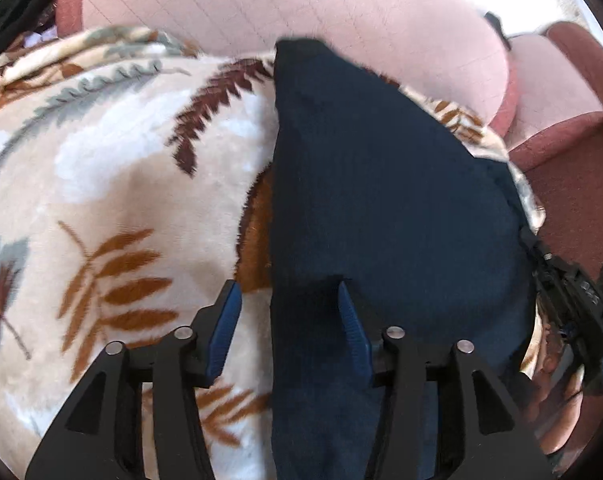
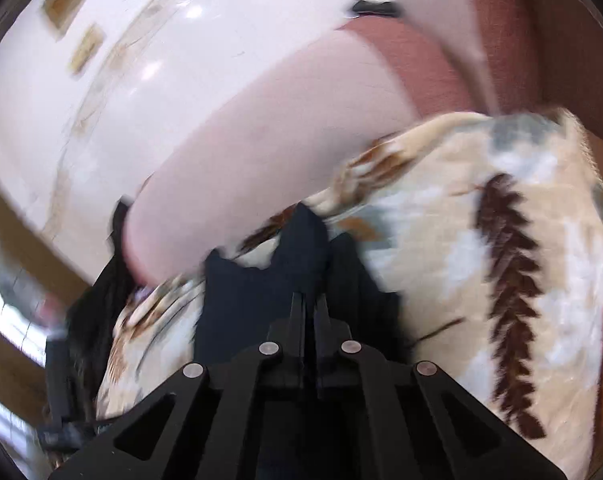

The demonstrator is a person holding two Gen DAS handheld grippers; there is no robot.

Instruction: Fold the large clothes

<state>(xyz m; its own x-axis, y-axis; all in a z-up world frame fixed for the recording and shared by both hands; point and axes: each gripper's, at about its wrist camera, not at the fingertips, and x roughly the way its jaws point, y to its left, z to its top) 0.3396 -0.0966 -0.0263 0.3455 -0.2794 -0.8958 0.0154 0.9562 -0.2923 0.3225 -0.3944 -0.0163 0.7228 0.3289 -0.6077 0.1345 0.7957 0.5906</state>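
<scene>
A dark navy garment [image 1: 381, 200] lies flat on a leaf-patterned fleece blanket [image 1: 101, 160] spread over a sofa seat. My left gripper [image 1: 287, 286] stands open over the garment's left edge. Its right pad [image 1: 353, 328] is above the navy cloth and its left pad [image 1: 223, 332] is above the blanket, neither pressing. At the garment's right edge in the left wrist view is my right gripper [image 1: 577, 312], with a hand [image 1: 557, 400] behind it. In the blurred right wrist view the right gripper [image 2: 309, 298] is shut, with navy garment [image 2: 301, 248] bunched up in peaks at its tips.
Pale pink back cushions [image 1: 301, 8] rise behind the blanket, and a red-brown armrest [image 1: 573, 160] stands at the right. A black cloth [image 2: 93, 300] hangs off the blanket's left side. A white wall [image 2: 101, 60] with frames is behind the sofa.
</scene>
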